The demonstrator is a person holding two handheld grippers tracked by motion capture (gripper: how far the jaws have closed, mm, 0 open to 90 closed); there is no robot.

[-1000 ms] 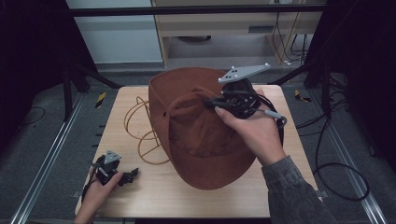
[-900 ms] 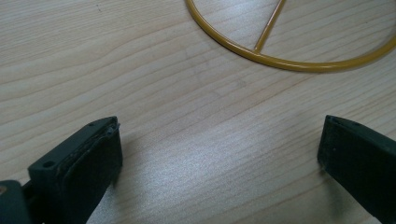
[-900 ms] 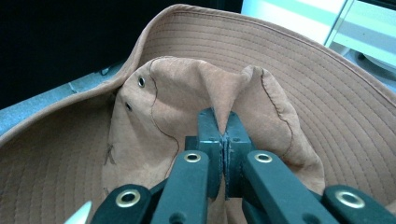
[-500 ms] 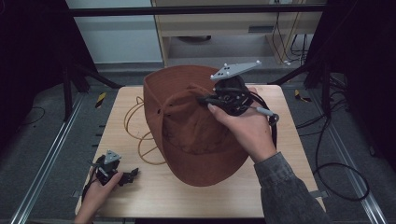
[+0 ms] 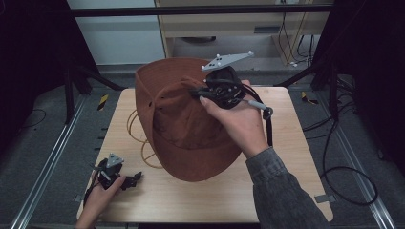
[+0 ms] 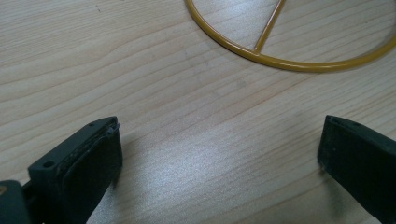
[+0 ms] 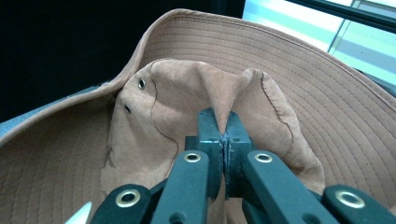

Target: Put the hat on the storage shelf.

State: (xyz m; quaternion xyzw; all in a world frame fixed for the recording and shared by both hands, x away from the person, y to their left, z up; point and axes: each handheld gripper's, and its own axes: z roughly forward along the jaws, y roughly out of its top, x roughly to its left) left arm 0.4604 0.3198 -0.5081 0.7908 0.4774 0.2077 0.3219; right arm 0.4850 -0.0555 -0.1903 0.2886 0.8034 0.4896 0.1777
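Two grippers: I hold one in each hand at a pale wooden table (image 5: pixel 296 157), seen from above and in front of me.
Right gripper (image 5: pixel 198 94): just above the middle of the high view, in my right hand (image 5: pixel 241 121), with its grey three-cornered plate on top and its cable looping down at the right.
Right jaws: pressed together on a pinched fold of cloth at the crown of the brown hat (image 5: pixel 186 129); in the right gripper view (image 7: pixel 224 135) the fold rises between the two black tips.
Hat: a wide-brimmed brown hat in the centre of the high view, tilted, its far brim lifted toward the top of the frame and its near brim low by the table; two small metal eyelets show on the crown, upper left of the right gripper view.
Left gripper (image 5: pixel 135 178): lower left of the high view, in my left hand (image 5: pixel 102 193), low near the table's front edge.
Left jaws: wide apart with bare wood between them, gripping nothing (image 6: pixel 219 154).
Yellow wire frame (image 6: pixel 280 58): a thin ring with a spoke lying flat on the table, at the top of the left gripper view; in the high view it shows left of the hat (image 5: pixel 143 155), partly under it.
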